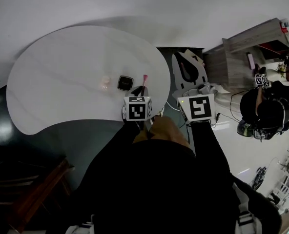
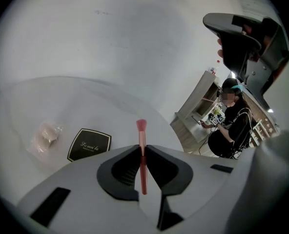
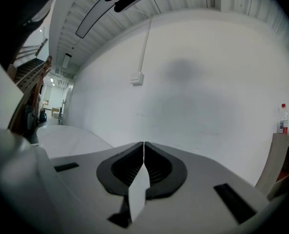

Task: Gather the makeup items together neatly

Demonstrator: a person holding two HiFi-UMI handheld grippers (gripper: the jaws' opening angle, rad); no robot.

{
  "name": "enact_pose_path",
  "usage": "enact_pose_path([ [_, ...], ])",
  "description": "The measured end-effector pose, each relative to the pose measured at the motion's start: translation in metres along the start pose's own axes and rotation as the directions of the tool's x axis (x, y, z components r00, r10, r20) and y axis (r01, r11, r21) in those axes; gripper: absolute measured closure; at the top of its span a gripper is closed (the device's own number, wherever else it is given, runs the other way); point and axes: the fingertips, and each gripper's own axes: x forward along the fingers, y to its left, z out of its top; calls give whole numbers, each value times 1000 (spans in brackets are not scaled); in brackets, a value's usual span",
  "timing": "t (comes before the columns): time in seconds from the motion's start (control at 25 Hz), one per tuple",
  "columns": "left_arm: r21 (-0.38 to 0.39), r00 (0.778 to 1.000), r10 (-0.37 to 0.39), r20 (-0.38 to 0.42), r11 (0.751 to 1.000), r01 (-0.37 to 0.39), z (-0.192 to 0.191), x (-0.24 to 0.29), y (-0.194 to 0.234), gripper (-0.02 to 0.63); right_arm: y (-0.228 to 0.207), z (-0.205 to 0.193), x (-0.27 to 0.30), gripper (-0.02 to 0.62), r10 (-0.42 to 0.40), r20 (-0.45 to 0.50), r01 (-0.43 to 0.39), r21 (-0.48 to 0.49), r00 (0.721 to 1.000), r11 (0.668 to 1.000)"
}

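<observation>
Your left gripper [image 2: 143, 149] pinches the pink makeup brush [image 2: 142, 133] by its handle, near the black compact [image 2: 89, 144] — your right gripper [image 3: 143, 147] is pressed together on nothing.

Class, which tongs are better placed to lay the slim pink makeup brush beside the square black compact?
Left tongs: gripping the pink brush near the black compact; right tongs shut, empty, facing the wall.

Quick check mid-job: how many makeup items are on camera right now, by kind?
pink makeup brush: 1, clamped in the left tool
black compact: 1, lying on the table
pale puff in clear wrap: 1, on the table beside the compact
Total: 3
</observation>
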Motion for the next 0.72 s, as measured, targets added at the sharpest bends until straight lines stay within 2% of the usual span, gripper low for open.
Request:
enact_pose_path([
  [0.16,-26,1000,-5,-5,1000,5,-2,9,6,553,4,-13,-13,568,-22,-52,20,-31,998,999],
  [0.36,-52,1000,-22,-4,998,22,-2,14,6,552,11,-10,-24,568,-42,-56,39,-54,998,998],
  [0.56,-12,1000,-27,0,1000,27,5,17,3,550,11,-7,-32,568,-68,-54,65,-65,996,996],
  [0.6,7,1000,-23,-8,1000,23,2,18,3,478,11,-7,-33,568,-72,-54,68,-67,996,995],
  [0.64,23,1000,-18,-17,1000,19,-2,18,4,440,11,-6,-34,568,-76,-53,72,-67,996,995],
  [0.72,37,1000,-11,-28,999,12,-9,16,6,440,10,-4,-36,568,-84,-51,81,-65,995,995],
])
